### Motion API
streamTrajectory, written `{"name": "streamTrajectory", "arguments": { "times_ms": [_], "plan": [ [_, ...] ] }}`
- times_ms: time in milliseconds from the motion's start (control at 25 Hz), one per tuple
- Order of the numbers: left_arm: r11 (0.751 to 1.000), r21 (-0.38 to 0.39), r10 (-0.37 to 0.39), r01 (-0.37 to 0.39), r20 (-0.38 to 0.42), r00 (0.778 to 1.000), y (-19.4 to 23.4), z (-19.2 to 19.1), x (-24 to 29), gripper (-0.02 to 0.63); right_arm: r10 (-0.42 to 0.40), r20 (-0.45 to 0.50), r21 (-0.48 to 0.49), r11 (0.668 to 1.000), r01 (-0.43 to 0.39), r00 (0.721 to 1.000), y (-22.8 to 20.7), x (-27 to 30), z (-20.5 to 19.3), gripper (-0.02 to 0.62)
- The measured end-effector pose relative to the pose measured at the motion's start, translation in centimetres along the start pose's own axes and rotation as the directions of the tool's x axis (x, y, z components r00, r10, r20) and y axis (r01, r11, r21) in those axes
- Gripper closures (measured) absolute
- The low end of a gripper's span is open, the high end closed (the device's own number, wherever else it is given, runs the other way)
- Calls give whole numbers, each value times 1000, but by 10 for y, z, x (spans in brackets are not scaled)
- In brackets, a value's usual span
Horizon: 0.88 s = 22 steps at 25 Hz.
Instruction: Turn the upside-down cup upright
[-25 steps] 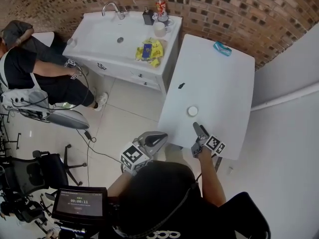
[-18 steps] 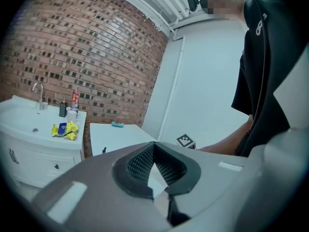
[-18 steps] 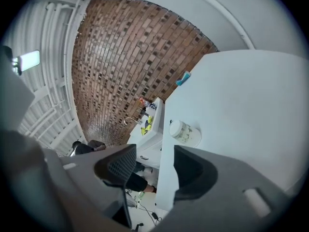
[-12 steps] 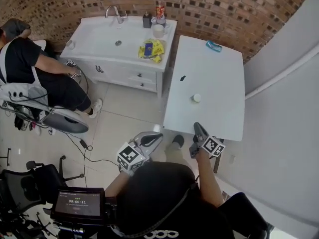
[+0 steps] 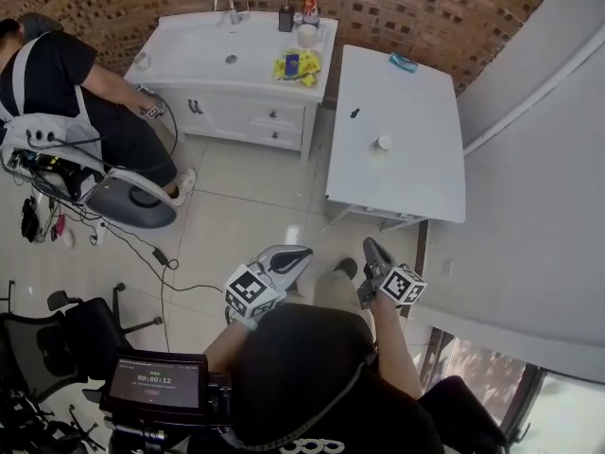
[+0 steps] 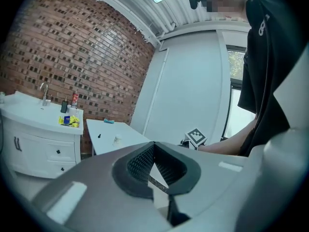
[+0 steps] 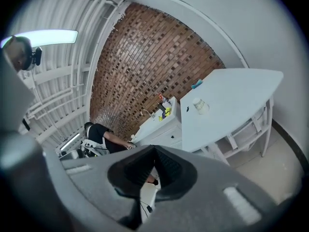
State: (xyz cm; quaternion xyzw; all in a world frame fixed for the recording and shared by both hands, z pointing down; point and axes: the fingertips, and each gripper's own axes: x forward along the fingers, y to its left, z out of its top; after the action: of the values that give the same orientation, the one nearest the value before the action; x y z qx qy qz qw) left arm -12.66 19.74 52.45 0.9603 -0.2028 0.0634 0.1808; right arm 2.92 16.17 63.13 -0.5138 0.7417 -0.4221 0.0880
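- White cup (image 5: 382, 143) stands near the middle of the white tabletop (image 5: 416, 173); which end is up cannot be told.
- Small black item (image 5: 355, 113) lies to its far left, and a blue item (image 5: 402, 61) lies at the far edge.
- Left tool (image 5: 302, 252) and right tool (image 5: 367, 245) hang over the floor, well apart from the tabletop's near edge, each with jaws closed together on nothing.

Brick wall (image 5: 397, 8) runs along the back, and there's a plain grey wall (image 5: 539, 206) on the right with a window (image 5: 482, 376) down low. Pale tiled floor (image 5: 246, 225). White sink vanity (image 5: 189, 50) sits against the bricks, with a white surface (image 5: 416, 168) just beside it. Black office chair (image 5: 95, 329) bottom left, strip light (image 7: 43, 36) overhead.
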Motion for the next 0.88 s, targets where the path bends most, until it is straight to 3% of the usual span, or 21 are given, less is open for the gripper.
{"name": "streamTrajectory", "arguments": {
  "times_ms": [440, 760, 880],
  "plan": [
    [1000, 19, 1, -1, -8, 1000, -120, -29, 2, 592, 118, 5, -101, 988, -117, 993, 29, -117, -26, 603],
    [999, 33, -20, 22, -60, 998, -243, -82, -2, 592, 147, -63, -181, 971, -156, 987, 33, -248, -96, 603],
    [1000, 19, -18, 19, -62, 998, -261, -90, -8, 592, 153, -94, -224, 959, -171, 984, 41, -268, -110, 603]
  ]
}}
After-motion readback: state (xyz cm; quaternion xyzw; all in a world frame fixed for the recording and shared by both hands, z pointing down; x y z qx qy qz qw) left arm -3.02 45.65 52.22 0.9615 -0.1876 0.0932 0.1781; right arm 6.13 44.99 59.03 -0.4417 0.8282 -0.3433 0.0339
